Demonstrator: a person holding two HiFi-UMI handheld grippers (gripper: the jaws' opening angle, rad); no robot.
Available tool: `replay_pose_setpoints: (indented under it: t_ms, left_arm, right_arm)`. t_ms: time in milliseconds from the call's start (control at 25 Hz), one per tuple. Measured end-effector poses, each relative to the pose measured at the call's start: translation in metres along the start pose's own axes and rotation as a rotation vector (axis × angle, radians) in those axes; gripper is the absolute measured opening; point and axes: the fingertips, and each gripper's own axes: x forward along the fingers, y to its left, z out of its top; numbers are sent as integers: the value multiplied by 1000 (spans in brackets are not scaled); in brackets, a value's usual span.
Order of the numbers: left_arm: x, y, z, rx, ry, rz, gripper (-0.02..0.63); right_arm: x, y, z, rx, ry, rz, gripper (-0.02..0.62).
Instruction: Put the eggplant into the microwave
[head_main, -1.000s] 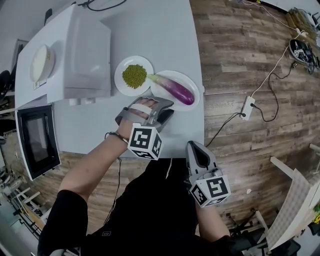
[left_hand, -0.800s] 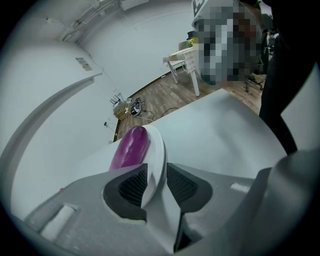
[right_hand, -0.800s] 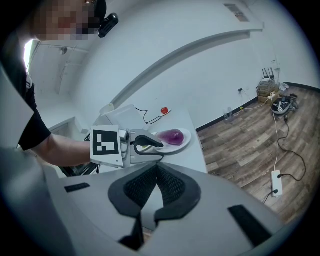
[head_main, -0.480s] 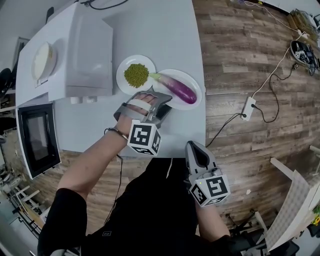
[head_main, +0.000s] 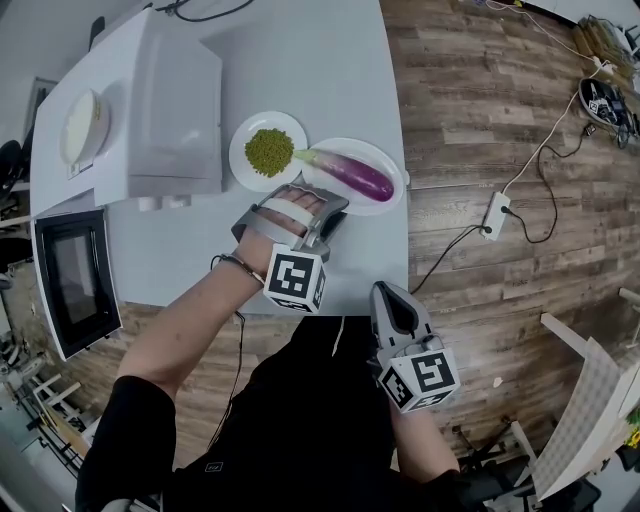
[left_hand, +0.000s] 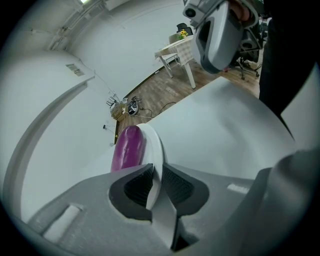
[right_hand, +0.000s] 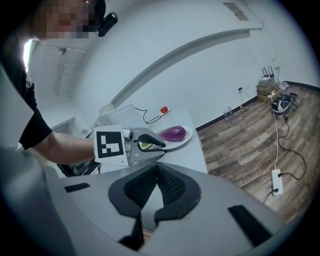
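A purple eggplant (head_main: 355, 178) (left_hand: 127, 149) (right_hand: 174, 132) lies on a white plate (head_main: 385, 160) on the grey table, right of the white microwave (head_main: 160, 100). The microwave's door (head_main: 75, 280) hangs open at the left. My left gripper (head_main: 322, 210) (left_hand: 156, 177) is at the plate's near edge. Its jaws are closing with the plate's rim (left_hand: 156, 147) between the pads, which press on it. My right gripper (head_main: 386, 292) (right_hand: 157, 172) hovers off the table's front edge, shut and holding nothing.
A second white plate with green beans (head_main: 268, 152) sits touching the eggplant's plate on its left. A pale dish (head_main: 82, 125) rests on top of the microwave. Cables and a power strip (head_main: 495, 215) lie on the wooden floor to the right.
The left gripper has rolled slightly at the plate's edge and its jaws have come together on the rim. The right gripper has stayed where it was.
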Motion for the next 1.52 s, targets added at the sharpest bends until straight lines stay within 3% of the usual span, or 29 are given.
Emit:
replay_pose_setpoints:
  t_ms: [560,960,1520]
  left_arm:
    - [0,-6,8,70,33,37,52]
    - [-6,-6,5,116,23,208,37]
    - [-17,2,7,117,-20,337,21]
  right_arm:
    - [-4,-7,-3,8,1,-1,15]
    - [-5,-5,-12,3,18,10,15]
    - [0,5,-24,-32,54,29,15]
